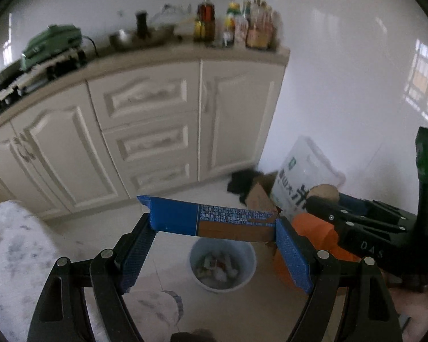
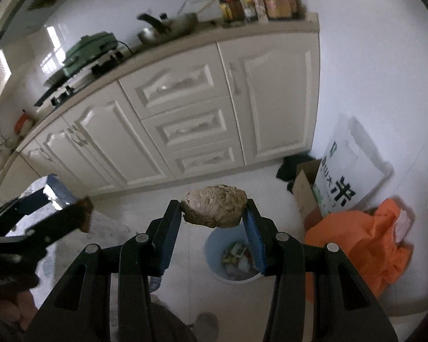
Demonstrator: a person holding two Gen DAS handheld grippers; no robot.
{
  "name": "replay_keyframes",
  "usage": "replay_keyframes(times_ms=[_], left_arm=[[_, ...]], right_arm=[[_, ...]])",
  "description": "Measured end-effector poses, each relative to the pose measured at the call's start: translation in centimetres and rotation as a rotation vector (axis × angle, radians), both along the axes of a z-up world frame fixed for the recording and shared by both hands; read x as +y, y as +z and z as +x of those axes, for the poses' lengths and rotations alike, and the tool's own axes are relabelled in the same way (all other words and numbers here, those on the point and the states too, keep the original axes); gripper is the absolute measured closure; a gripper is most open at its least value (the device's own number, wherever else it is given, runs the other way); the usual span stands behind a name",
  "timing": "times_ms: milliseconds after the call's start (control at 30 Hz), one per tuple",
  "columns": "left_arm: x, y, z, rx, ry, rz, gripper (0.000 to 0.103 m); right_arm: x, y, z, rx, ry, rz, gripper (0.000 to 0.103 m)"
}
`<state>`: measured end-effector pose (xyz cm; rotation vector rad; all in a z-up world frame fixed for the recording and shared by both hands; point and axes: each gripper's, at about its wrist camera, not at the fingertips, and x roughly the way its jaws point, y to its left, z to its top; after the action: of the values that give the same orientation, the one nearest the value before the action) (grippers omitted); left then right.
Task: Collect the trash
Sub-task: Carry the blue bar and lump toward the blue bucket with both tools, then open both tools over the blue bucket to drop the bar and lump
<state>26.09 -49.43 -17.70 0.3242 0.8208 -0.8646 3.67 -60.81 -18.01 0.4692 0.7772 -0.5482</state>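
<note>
Trash: flattened blue-and-brown cardboard box (image 1: 214, 222) held crosswise, long axis spanning the left gripper (image 1: 214, 228), jaws wide and pinching its ends | pale blue round plastic bin (image 1: 222, 265) on floor directly below both (part-filled) | right gripper (image 2: 214, 213) clamps crumpled grey-brown paper wad (image 2: 214, 206), seemingly nearer over bin.

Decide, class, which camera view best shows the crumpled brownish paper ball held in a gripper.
The right wrist view: the crumpled brownish paper ball sits centred, clamped by the right gripper above the pale blue bin. The left wrist view shows only a sliver behind that gripper.
</note>
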Motion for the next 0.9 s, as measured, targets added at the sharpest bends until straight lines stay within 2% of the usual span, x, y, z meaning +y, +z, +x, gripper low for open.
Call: replay_keyframes(times_ms=[200,433,467,500,567,733,833,900], left_arm=[[-7.4,-3.5,5.1,0.087,0.003,0.064,0.024],[-13.0,-7.3,10.1,0.156,-0.004,0.132,0.022],[-13.6,-7.9,10.5,0.165,-0.006,0.141,0.022],[-14.3,-8.4,11.0,0.168,-0.003,0.151,0.020],[-15.3,-9.1,11.6,0.164,0.000,0.179,0.006],[-15.8,-10.3,12.1,0.172,0.031,0.178,0.001],[-15.1,-10.3,11.4,0.163,0.035,0.185,0.001],[-14.5,-10.0,10.9,0.156,0.042,0.185,0.001]], right_arm=[[-2.6,-4.3,1.7,0.023,-0.011,0.100,0.058],[-5.2,-7.9,3.1,0.037,-0.031,0.192,0.056],[-5.6,-8.6,3.1,0.038,-0.043,0.209,0.054],[-5.9,-9.0,3.1,0.037,-0.054,0.219,0.045],[-6.3,-9.5,2.9,0.039,-0.074,0.230,0.033],[-6.4,-9.8,2.5,0.040,-0.096,0.230,0.020],[-6.2,-9.6,2.2,0.037,-0.113,0.222,0.004],[-6.1,-9.2,2.0,0.053,-0.125,0.203,0.000]])
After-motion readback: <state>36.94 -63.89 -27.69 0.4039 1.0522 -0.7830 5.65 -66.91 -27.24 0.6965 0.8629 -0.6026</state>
